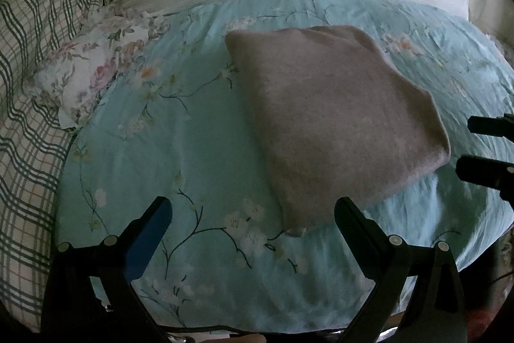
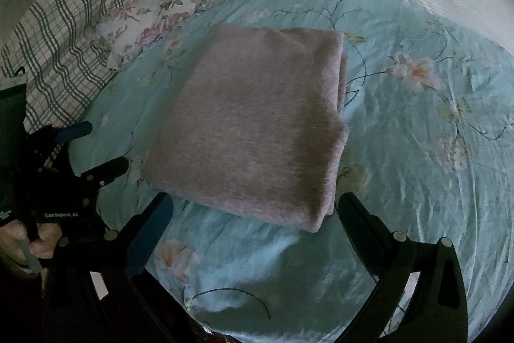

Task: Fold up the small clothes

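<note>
my right gripper (image 2: 253, 208) fingers spread, empty | folded grey garment (image 2: 253, 124) just ahead, mid-bed (image 2: 417, 150), long axis running away | left gripper (image 1: 252, 214) spread, garment's corner nearest

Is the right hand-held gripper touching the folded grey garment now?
Apart. In the right wrist view the right hand-held gripper stands open and holds nothing, and light blue bedsheet shows between both fingertips and the garment.
</note>
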Demonstrator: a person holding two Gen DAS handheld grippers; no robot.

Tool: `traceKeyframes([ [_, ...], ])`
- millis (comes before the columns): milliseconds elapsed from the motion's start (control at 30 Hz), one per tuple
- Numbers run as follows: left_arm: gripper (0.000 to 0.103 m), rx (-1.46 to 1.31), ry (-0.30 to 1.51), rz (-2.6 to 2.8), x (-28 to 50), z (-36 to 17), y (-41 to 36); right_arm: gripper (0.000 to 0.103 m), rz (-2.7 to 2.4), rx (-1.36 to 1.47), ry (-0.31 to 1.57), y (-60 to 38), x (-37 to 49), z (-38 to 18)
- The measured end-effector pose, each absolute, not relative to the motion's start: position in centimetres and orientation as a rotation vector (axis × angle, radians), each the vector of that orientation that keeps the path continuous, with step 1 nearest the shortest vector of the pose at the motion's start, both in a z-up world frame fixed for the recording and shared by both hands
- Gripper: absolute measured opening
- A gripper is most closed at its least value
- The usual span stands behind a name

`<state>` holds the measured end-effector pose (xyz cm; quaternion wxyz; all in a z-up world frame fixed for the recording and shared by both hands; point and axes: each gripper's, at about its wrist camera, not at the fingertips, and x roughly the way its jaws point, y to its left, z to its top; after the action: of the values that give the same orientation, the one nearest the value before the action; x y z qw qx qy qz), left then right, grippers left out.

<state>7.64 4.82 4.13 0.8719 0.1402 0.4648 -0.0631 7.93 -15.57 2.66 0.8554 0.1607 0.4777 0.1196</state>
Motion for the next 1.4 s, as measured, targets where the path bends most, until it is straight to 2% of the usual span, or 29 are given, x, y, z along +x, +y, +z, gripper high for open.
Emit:
traceKeyframes([
  [1400, 0.101, 0.321, 0.887, -0.171, 5.8, 6.3, 3.7, 0.102, 0.251, 0.326, 0.974, -15.2, 6.7, 4.1],
])
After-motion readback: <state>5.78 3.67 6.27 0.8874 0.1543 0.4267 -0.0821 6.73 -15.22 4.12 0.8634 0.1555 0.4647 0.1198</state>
